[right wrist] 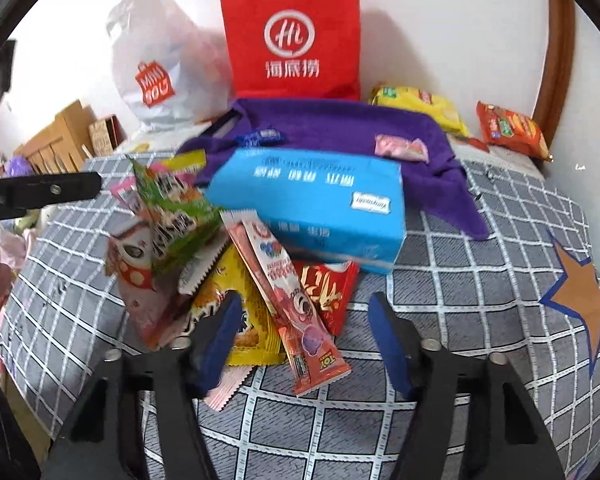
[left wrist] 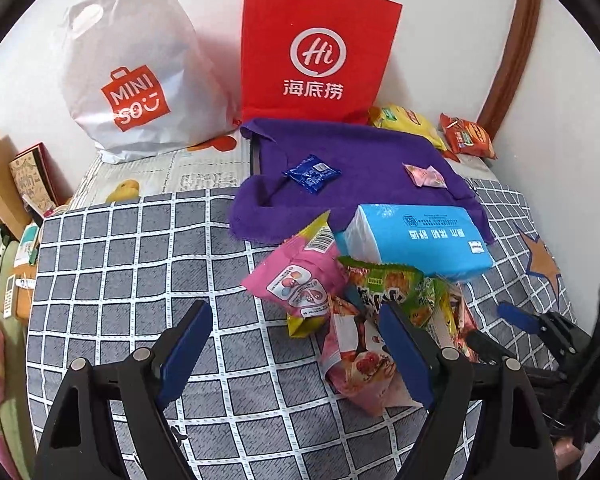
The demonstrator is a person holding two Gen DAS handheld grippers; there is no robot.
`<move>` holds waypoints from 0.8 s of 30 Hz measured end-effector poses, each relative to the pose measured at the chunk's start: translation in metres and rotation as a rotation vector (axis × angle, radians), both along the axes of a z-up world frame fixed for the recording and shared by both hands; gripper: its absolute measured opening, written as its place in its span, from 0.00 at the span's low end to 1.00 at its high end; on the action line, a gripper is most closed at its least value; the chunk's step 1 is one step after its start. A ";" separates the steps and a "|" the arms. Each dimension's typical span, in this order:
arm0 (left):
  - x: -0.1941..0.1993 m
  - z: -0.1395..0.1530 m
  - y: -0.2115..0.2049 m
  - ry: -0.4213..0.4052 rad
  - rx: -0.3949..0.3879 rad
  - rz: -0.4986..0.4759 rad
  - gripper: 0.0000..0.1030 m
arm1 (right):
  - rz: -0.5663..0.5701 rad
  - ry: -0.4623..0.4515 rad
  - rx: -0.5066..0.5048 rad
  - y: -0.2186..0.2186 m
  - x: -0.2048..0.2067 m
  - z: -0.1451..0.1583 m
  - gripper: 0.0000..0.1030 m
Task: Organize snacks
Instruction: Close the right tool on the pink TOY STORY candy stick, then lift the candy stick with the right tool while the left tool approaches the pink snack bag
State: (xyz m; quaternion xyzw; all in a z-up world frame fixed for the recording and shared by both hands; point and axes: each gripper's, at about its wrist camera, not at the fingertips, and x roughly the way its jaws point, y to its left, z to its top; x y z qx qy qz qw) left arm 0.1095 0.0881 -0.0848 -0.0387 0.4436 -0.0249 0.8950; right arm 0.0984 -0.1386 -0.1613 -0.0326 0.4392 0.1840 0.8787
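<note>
Tongs [right wrist: 304, 334] over snacks [right wrist: 260, 280] before bags [right wrist: 292, 40]

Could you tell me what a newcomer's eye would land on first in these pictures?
Probably the bright red paper bag standing against the back wall, with the white plastic bag beside it. Next, the blue tissue pack lying on the near edge of the purple cloth, and the jumble of snack packets heaped on the checked cover just in front of it.
</note>
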 end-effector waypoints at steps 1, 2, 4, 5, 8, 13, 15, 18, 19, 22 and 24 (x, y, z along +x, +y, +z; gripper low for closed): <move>0.000 -0.001 0.000 -0.003 0.003 0.000 0.82 | 0.006 0.014 -0.004 0.002 0.003 -0.005 0.59; 0.000 -0.001 0.001 -0.006 0.005 0.002 0.82 | 0.009 0.024 -0.016 0.003 0.006 -0.009 0.58; 0.001 -0.003 0.002 -0.007 0.000 0.003 0.82 | 0.001 0.019 -0.049 0.004 0.011 -0.015 0.44; 0.001 -0.004 0.003 -0.005 -0.006 0.001 0.82 | 0.007 0.035 -0.054 0.003 0.012 -0.017 0.22; 0.004 -0.009 0.006 0.005 -0.011 0.001 0.82 | -0.008 0.027 -0.031 -0.009 0.010 -0.013 0.20; 0.010 -0.017 0.012 0.027 -0.020 0.011 0.82 | -0.079 0.028 0.000 -0.044 0.003 -0.001 0.19; 0.013 -0.021 0.014 0.037 -0.033 0.014 0.82 | -0.113 0.040 -0.018 -0.056 0.003 -0.001 0.19; 0.019 -0.025 0.014 0.045 -0.052 0.012 0.82 | -0.135 0.068 -0.018 -0.067 0.007 -0.012 0.20; 0.021 -0.027 0.013 0.048 -0.049 0.013 0.82 | -0.139 0.081 -0.020 -0.067 0.010 -0.018 0.20; 0.029 -0.034 0.009 0.069 -0.038 0.011 0.82 | -0.143 0.098 -0.034 -0.063 0.017 -0.032 0.20; 0.033 -0.039 0.007 0.078 -0.028 0.007 0.82 | -0.138 0.092 -0.038 -0.060 0.019 -0.037 0.21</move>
